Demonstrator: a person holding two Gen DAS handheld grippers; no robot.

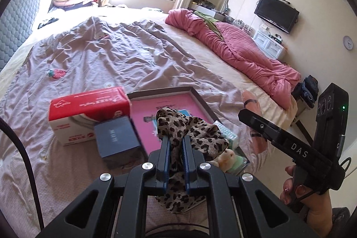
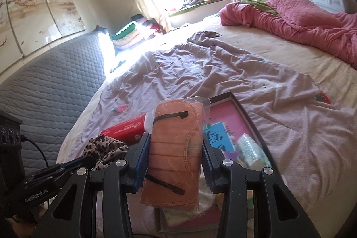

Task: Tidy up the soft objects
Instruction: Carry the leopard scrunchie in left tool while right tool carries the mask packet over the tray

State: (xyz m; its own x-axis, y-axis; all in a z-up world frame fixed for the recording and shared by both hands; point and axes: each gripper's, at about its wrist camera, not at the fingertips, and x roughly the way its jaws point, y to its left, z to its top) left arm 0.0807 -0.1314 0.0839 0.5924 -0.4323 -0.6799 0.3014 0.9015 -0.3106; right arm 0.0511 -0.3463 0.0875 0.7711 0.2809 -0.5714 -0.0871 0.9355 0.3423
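Holding stuff in both hands at this point. The left gripper [image 1: 175, 139] has its two blue-padded fingers pinched on a leopard-print scarf [image 1: 196, 133], which bunches up past the fingertips and hangs down between them toward the near edge. It sits right over the pink-lined tray [image 1: 169, 104] on the bed.

The right gripper [image 2: 175, 148] is clamped on a wrapped orange face mask [image 2: 174, 153], still in its clear plastic sleeve. The pack stands upright between the fingers, sticking out well above the tips and down below them too. From the left wrist view that gripper is off to the right of the tray, raised above the bed.

Inside the tray, toward its right side, there's a green-and-white tissue pack [image 2: 252, 148]. Just left of the tray on the lilac quilt [image 1: 100, 55] sit a red-and-white tissue box [image 1: 89, 113] and a dark blue box [image 1: 117, 138], touching each other. A pink quilt [image 1: 241, 48] is heaped at the far right.
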